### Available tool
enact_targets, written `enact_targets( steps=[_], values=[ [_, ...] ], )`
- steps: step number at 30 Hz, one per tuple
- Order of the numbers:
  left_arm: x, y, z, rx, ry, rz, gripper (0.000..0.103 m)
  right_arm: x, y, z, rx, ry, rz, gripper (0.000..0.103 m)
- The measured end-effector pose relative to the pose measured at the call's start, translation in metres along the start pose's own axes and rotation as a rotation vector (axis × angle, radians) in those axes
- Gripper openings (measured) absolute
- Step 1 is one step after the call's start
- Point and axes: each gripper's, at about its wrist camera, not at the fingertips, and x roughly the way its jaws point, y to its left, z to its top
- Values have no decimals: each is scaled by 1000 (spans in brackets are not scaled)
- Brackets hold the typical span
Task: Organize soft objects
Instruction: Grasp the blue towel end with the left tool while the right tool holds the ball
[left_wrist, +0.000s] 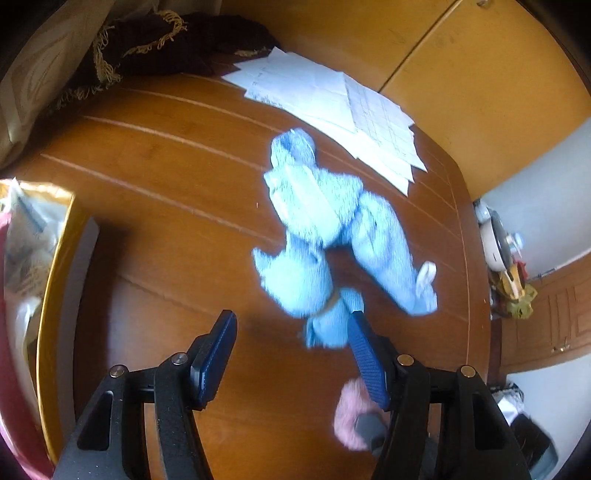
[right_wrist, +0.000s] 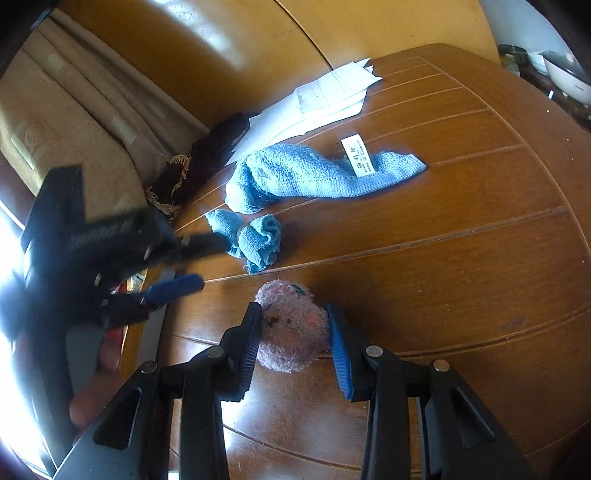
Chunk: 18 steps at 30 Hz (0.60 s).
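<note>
Gripping the pink fuzzy ball (right_wrist: 293, 328), your right gripper (right_wrist: 295, 332) has a pad pressed to each side of it, and the ball sits low over the wooden table (right_wrist: 443, 240); whether it rests on the wood you cannot tell from here. Over on the other side, your left gripper (left_wrist: 291, 325) has its jaws spread wide with nothing between them. Its right fingertip (left_wrist: 360, 328) overlaps the near end of the blue towel (left_wrist: 325, 229), though contact is not clear in the blur. From the right wrist view that same gripper (right_wrist: 205, 258) comes in from the left, one finger tip against the bunched end of the towel (right_wrist: 295, 173).

That towel sprawls across the middle of the table, twisted and crumpled, with a white label (right_wrist: 359, 155) showing on its long flat stretch. Beyond it, white papers (left_wrist: 332, 103) lie fanned out at the far edge, just beside the towel's far end. A dark fringed cloth (left_wrist: 159, 44) sits heaped at the far left corner, near the papers. At the left edge, a yellow-rimmed box (left_wrist: 55, 258) holds pale bagged items.
</note>
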Motion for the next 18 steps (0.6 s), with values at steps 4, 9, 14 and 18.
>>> enact_targets(
  steps=[4, 9, 14, 18],
  values=[
    [16, -12, 13, -5, 19, 2, 66, 1, 4, -2, -19, 8, -3, 35],
    [34, -31, 21, 94, 13, 103, 66, 1, 2, -3, -15, 12, 7, 35],
    [38, -35, 22, 168, -11, 170, 34, 0, 2, -2, -20, 14, 9, 36],
    [25, -25, 16, 179, 3, 165, 16, 0, 2, -1, -19, 15, 14, 36]
  ],
)
